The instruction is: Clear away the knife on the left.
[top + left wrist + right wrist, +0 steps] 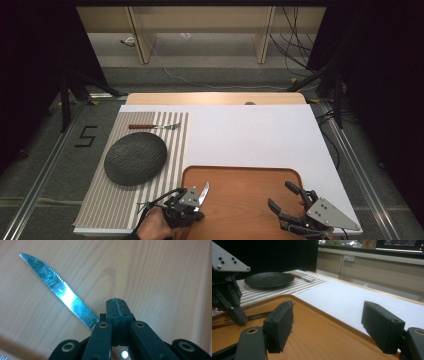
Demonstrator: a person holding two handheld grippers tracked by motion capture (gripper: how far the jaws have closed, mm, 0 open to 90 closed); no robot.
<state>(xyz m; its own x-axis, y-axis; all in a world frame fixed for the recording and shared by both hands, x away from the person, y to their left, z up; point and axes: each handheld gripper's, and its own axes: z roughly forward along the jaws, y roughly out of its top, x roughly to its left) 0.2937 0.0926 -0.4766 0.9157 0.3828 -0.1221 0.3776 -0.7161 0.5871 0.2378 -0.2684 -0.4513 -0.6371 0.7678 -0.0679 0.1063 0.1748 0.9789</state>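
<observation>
Slippage is the main risk: the left hand-held gripper (117,312) is clenched on the serrated steel knife (58,288) right where blade meets handle, so the long blade sticks out far to one side of the closed jaws. That off-centre hold could let the knife pivot or slide free as it moves, and the pointed tip could scrape the brown wooden tray (245,200) beneath it. In the high view the knife (203,193) sits at the tray's near-left corner, blade angled away from the person. If it is bound for the striped grey-and-white placemat (177,145), it could clip the tray's raised rim or knock the round dark textured plate (135,158). The wood-handled fork (155,126) lies beyond the plate, well apart from everything else.

The person's left hand (152,225) enters from the bottom edge, holding its hand-held gripper low over the tray and pointed forward and slightly right. The right hand-held gripper (285,197) rests over the tray's near-right part, jaws spread wide and grasping nothing, angled forward and left. The white counter (260,135) past the tray is bare.
</observation>
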